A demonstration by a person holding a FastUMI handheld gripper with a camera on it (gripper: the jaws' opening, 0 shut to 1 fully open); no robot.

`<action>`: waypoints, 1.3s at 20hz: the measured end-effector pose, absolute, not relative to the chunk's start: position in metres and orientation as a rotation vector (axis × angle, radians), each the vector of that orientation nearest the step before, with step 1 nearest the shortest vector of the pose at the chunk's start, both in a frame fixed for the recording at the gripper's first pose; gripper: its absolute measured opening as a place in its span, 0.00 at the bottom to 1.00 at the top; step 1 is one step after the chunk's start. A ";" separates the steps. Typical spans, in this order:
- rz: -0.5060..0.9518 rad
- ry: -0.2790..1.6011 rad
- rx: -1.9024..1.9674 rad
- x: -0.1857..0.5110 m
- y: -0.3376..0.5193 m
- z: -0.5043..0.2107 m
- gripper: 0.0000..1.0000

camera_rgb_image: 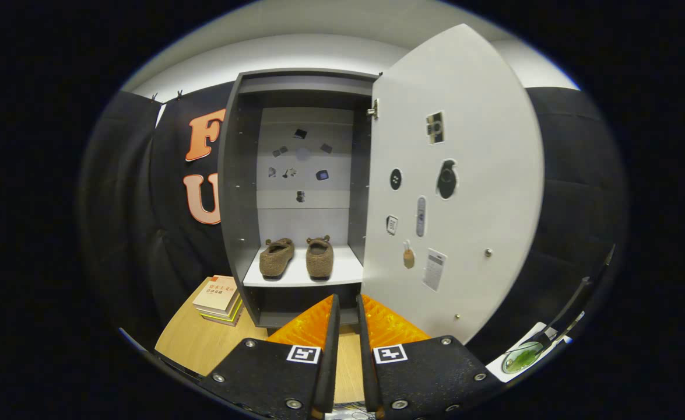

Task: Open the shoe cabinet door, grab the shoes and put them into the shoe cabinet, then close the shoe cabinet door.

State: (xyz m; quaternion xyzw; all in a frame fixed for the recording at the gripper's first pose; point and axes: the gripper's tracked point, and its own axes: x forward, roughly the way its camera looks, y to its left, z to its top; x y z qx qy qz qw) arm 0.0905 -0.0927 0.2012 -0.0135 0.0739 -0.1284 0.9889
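We see two brown fuzzy shoes [296, 257] on a white shelf [342, 269] in the cabinet [238, 175], whose frame is dark grey and back pale grey with small dark stickers. The door [482, 146] is light grey with black and white stickers. At seven o'clock, cream and yellow-green books [218, 298] lie on a light wood table [196, 341].

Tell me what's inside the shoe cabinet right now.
Both shoes sit side by side on the shelf in the shoe cabinet. Below it, the claw partly hides the lower compartment; it is nearly closed, holding nothing.
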 end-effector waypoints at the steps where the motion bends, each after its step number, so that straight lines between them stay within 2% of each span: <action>1: -0.277 0.148 -0.022 0.080 -0.103 0.200 0.19; 9: -0.421 0.147 0.019 0.028 -0.190 0.189 0.25; 14: -0.429 0.145 0.039 0.029 -0.238 0.178 0.29; 19: -0.338 0.115 0.092 0.058 -0.259 0.175 0.32; 22: -0.237 0.078 0.097 0.072 -0.251 0.183 0.36; 26: -0.192 0.044 0.090 0.079 -0.254 0.185 0.37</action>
